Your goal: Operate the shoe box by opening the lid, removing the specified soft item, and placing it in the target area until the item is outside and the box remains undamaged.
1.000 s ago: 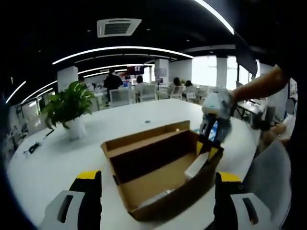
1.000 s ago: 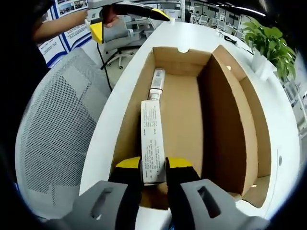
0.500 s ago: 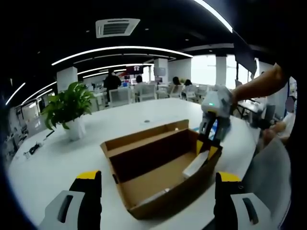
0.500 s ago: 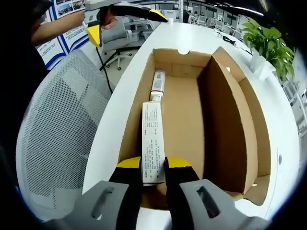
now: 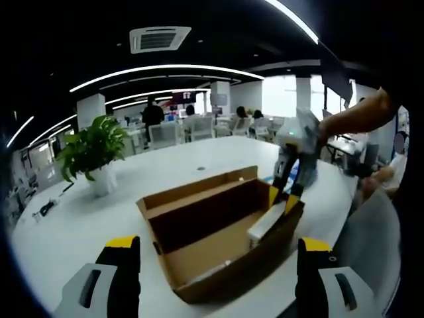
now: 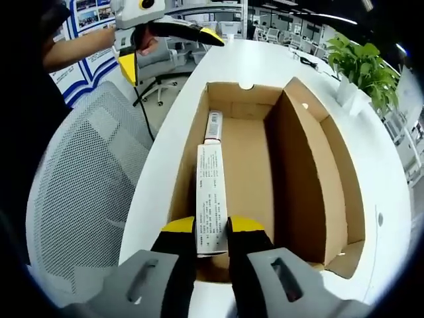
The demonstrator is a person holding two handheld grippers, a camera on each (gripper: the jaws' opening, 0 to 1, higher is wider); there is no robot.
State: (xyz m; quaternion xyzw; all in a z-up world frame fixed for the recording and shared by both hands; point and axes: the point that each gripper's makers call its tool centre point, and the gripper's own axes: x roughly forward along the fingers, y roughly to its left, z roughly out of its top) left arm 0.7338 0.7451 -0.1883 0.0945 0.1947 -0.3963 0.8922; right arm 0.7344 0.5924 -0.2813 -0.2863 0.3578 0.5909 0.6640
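The right tongs (image 6: pixel 211 233) were closed on the near end of the white pack (image 6: pixel 211 199), whose long axis ran straight ahead into the open box (image 6: pixel 311 179). The left tongs (image 5: pixel 212 265) stood wide apart, holding nothing, before the box on the surface (image 5: pixel 79 218).

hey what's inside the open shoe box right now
Inside the shoe box, a long white printed carton is clamped at its near end by the right gripper. A smaller tube-like item lies beyond it. The carton hides the floor beneath it.
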